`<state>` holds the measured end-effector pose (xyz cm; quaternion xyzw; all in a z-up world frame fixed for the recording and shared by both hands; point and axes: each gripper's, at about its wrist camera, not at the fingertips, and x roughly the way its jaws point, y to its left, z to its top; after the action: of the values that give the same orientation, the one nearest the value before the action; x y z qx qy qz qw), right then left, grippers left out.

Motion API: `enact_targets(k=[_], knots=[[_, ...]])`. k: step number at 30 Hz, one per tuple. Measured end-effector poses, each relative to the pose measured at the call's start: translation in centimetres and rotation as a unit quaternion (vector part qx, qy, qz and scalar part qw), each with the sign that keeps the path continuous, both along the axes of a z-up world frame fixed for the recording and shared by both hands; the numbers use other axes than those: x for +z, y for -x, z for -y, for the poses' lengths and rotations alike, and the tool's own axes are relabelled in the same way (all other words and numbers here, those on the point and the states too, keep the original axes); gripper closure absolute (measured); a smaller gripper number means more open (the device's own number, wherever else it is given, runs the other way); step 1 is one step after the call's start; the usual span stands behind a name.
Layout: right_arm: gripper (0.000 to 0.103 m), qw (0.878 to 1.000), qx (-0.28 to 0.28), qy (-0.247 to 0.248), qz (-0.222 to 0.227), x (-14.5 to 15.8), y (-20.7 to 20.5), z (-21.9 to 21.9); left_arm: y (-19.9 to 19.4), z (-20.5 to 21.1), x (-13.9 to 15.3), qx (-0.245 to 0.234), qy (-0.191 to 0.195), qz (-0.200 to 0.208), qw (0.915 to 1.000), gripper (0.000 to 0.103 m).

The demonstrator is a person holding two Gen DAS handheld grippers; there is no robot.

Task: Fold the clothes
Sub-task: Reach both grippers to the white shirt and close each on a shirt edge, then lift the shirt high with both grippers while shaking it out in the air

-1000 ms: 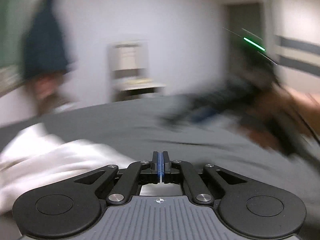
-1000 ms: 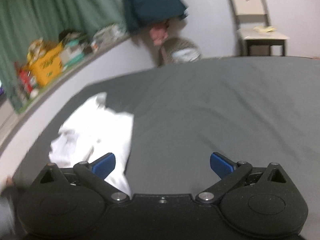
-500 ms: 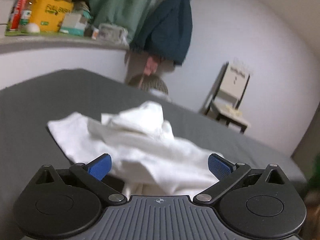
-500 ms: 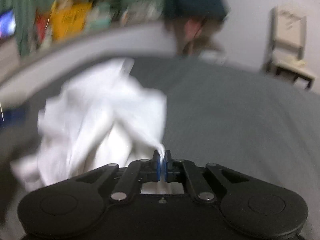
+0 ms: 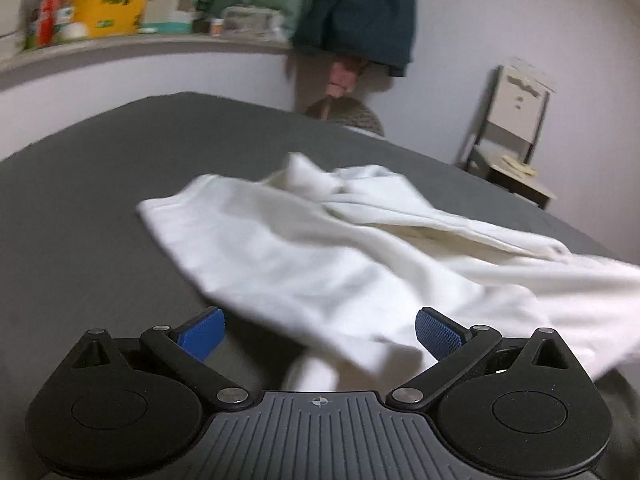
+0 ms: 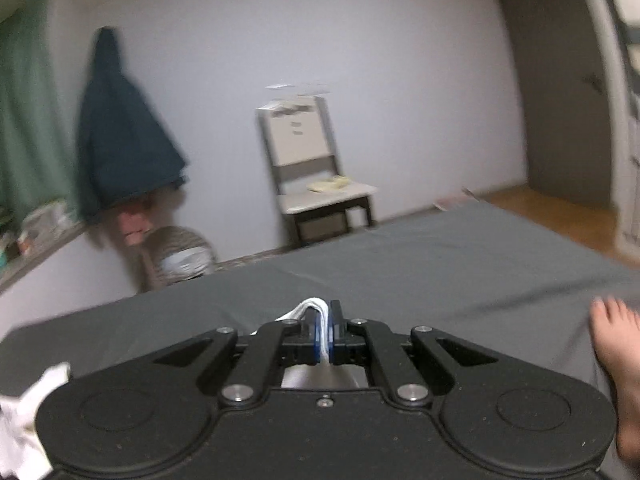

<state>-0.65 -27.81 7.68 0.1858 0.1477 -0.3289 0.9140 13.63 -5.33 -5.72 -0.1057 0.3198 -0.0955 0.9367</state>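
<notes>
A crumpled white garment [image 5: 320, 248] lies spread on the dark grey bed [image 5: 100, 168], stretched toward the right edge of the left wrist view. My left gripper [image 5: 318, 334] is open, its blue pads apart, with the garment's near edge lying between and just ahead of them. My right gripper [image 6: 325, 330] is shut on a pinch of the white garment [image 6: 310, 307], held above the grey bed [image 6: 440, 272]. More white cloth [image 6: 28, 420] hangs at the lower left of the right wrist view.
A chair [image 6: 316, 168] stands against the far wall, with a dark blue coat [image 6: 120, 140] hanging and a round woven basket [image 6: 180, 256] beside it. A shelf [image 5: 120, 44] with boxes and bottles runs along the left wall. A bare foot [image 6: 616, 360] rests on the bed at right.
My right gripper, shut on the garment, has swung right, pulling the cloth out across the bed. My left gripper went from shut to open and now faces the spread garment.
</notes>
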Motion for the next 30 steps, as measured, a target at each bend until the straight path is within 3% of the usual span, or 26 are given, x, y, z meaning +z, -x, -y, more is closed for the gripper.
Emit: enact_targets(k=[2, 4, 6, 9, 12, 14, 17, 20, 24, 25, 28, 29, 30], knots=[[0.099, 0.999, 0.019, -0.018, 0.021, -0.1, 0.5, 0.1, -0.4, 0.0, -0.6, 0.000, 0.013, -0.018, 0.9998, 0.016], [0.099, 0.998, 0.038, -0.019, 0.048, 0.8, 0.8, -0.4, -1.3, -0.1, -1.6, -0.008, 0.033, -0.043, 0.9985, 0.057], [0.099, 0.996, 0.060, -0.012, 0.069, 2.3, 0.7, -1.1, -2.3, -0.2, -2.5, -0.015, 0.060, -0.054, 0.9966, 0.071], [0.099, 0.991, 0.086, -0.010, 0.101, 4.3, 1.2, -1.6, -2.6, 0.1, -2.0, 0.002, 0.072, -0.025, 0.9971, 0.093], [0.099, 0.985, 0.102, -0.020, 0.140, 6.2, 1.7, -1.3, -2.7, -0.7, 1.3, 0.025, 0.085, 0.032, 0.9955, 0.094], [0.099, 0.980, 0.107, -0.015, 0.168, 7.7, 2.2, -0.9, -2.4, -2.4, 4.9, 0.056, 0.109, 0.078, 0.9894, 0.094], [0.099, 0.969, 0.113, -0.005, 0.218, 10.2, 4.1, -1.1, -1.2, -5.7, 11.3, 0.095, 0.145, 0.157, 0.9722, 0.094], [0.099, 0.953, 0.127, 0.018, 0.275, 13.7, 6.7, -1.7, 0.7, -7.6, 17.9, 0.104, 0.155, 0.240, 0.9527, 0.094], [0.099, 0.920, 0.146, 0.075, 0.356, 18.9, 11.3, -3.2, 3.8, -7.7, 26.1, 0.098, 0.164, 0.327, 0.9254, 0.094], [0.099, 0.911, 0.152, 0.087, 0.374, 20.3, 12.4, -3.5, 4.4, -7.6, 28.0, 0.092, 0.167, 0.338, 0.9219, 0.094], [0.099, 0.888, 0.168, 0.112, 0.413, 23.6, 14.9, -3.9, 5.0, -6.8, 33.4, 0.053, 0.178, 0.339, 0.9223, 0.094], [0.099, 0.888, 0.173, 0.106, 0.413, 24.2, 14.8, -3.4, 4.7, -6.5, 34.8, 0.041, 0.179, 0.330, 0.9260, 0.094], [0.099, 0.890, 0.177, 0.096, 0.410, 24.6, 14.5, -2.9, 3.7, -6.1, 35.6, 0.030, 0.178, 0.306, 0.9349, 0.094]])
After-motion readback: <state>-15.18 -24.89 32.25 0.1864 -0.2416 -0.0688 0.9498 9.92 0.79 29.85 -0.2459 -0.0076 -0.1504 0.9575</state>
